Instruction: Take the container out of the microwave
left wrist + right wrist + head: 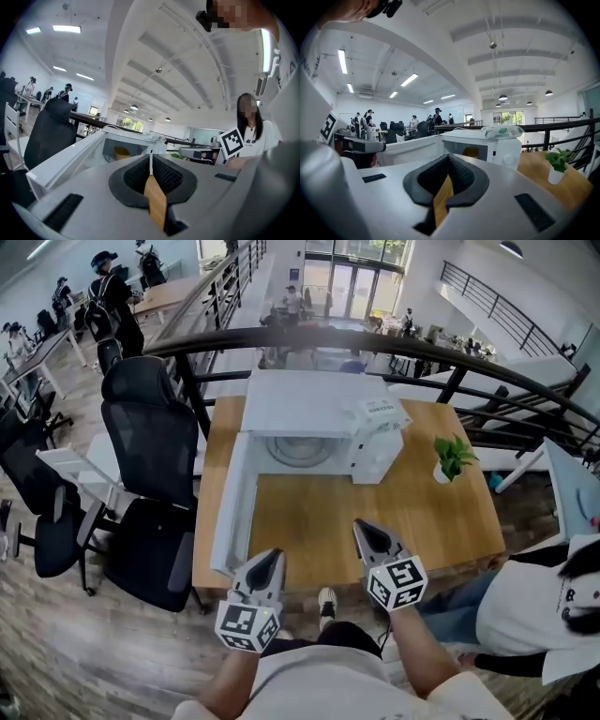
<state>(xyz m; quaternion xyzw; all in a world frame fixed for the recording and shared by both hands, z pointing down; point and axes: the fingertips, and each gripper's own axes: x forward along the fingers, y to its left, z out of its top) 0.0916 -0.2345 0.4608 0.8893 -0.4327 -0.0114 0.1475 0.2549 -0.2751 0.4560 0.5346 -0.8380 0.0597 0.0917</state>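
Observation:
A white microwave (309,404) stands at the back of the wooden table (422,512), its door (234,507) swung wide open to the left. A small yellow container (122,152) sits inside the cavity, and the right gripper view shows the same container (471,152). In the head view only a round pale shape (300,448) shows in the cavity. My left gripper (267,561) and right gripper (367,531) hover over the table's near edge, well short of the microwave, both shut and holding nothing. The left gripper (151,157) points at the opening. The right gripper (449,157) points just left of it.
A pack of wipes (380,413) lies on the microwave's top. A small potted plant (453,457) stands on the table to the right. Black office chairs (150,437) crowd the table's left side. A person (553,615) sits close at the right. A black railing (375,338) runs behind.

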